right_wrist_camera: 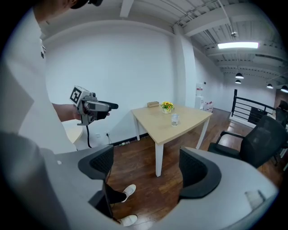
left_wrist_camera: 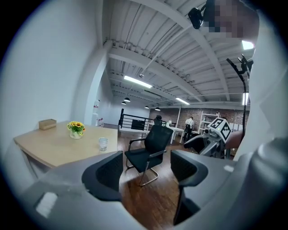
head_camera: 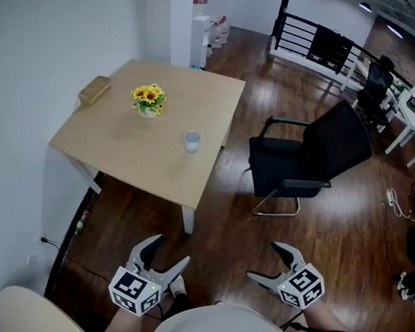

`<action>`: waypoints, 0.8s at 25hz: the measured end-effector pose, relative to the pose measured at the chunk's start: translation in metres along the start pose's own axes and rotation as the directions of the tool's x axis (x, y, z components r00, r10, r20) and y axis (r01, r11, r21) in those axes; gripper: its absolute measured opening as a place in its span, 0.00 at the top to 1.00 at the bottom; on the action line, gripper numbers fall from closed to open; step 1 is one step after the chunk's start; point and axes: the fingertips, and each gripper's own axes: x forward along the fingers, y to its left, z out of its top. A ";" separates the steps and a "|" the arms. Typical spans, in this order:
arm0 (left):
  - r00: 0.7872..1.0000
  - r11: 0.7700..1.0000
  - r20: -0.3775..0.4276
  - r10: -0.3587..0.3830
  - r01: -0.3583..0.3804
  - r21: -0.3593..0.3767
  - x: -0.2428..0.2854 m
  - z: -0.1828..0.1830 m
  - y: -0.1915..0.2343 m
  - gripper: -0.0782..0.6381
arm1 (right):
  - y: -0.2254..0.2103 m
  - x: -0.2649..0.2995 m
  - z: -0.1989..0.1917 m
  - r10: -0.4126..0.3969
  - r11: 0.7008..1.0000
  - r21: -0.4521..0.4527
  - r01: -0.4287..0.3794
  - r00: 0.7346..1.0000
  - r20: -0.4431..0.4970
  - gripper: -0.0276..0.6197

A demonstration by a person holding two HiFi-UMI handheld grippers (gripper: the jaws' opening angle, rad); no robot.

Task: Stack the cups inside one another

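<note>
Head view: left gripper (head_camera: 170,249) and right gripper (head_camera: 262,259), fingers spread, empty, far from the cup (head_camera: 192,142)

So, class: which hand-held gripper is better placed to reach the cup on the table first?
Left, marginally: the left hand-held gripper hangs nearer the cup than the right hand-held gripper. Both open, empty, far off.

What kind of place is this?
Probably an open-plan office or loft workspace: a black office chair, a wooden table, more desks beyond a black railing, and strip lights overhead.
</note>
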 end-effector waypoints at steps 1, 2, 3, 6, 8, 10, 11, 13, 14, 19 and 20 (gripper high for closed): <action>1.000 1.000 0.000 0.003 -0.003 0.004 0.001 -0.001 -0.013 0.42 | -0.001 -0.010 -0.010 0.005 1.000 0.006 -0.005 1.000 -0.001 0.26; 1.000 1.000 -0.001 0.007 -0.007 0.006 0.000 -0.002 -0.026 0.42 | -0.002 -0.018 -0.019 0.010 1.000 0.010 -0.010 1.000 -0.001 0.26; 1.000 1.000 -0.006 0.011 -0.011 0.008 -0.001 -0.006 -0.039 0.42 | -0.002 -0.025 -0.027 0.015 1.000 0.010 -0.015 1.000 -0.001 0.26; 0.999 0.999 -0.029 0.035 -0.035 -0.001 -0.011 -0.022 -0.070 0.42 | 0.004 -0.042 -0.045 0.031 1.000 -0.001 -0.031 1.000 0.005 0.26; 0.998 0.999 -0.045 0.052 -0.053 -0.013 -0.017 -0.033 -0.086 0.42 | 0.008 -0.052 -0.053 0.041 0.999 -0.005 -0.041 0.999 0.012 0.26; 0.996 0.998 -0.057 0.067 -0.068 -0.016 -0.023 -0.040 -0.100 0.42 | 0.011 -0.061 -0.060 0.049 0.999 -0.005 -0.049 0.999 0.016 0.26; 0.995 0.997 -0.060 0.074 -0.075 -0.015 -0.026 -0.042 -0.106 0.42 | 0.012 -0.065 -0.064 0.051 0.999 -0.006 -0.051 0.999 0.017 0.26; 0.995 0.996 -0.062 0.083 -0.084 -0.012 -0.030 -0.044 -0.116 0.42 | 0.013 -0.073 -0.071 0.053 0.999 -0.006 -0.053 0.998 0.019 0.26; 0.994 0.996 -0.061 0.087 -0.087 -0.011 -0.031 -0.045 -0.120 0.42 | 0.014 -0.076 -0.073 0.053 0.999 -0.007 -0.053 0.998 0.021 0.26; 0.995 0.996 -0.054 0.088 -0.088 0.002 -0.031 -0.042 -0.135 0.42 | 0.014 -0.092 -0.080 0.042 0.999 -0.015 -0.041 0.999 0.025 0.26; 0.995 0.996 -0.053 0.087 -0.087 0.004 -0.032 -0.041 -0.137 0.42 | 0.015 -0.094 -0.080 0.039 0.999 -0.016 -0.038 0.999 0.025 0.26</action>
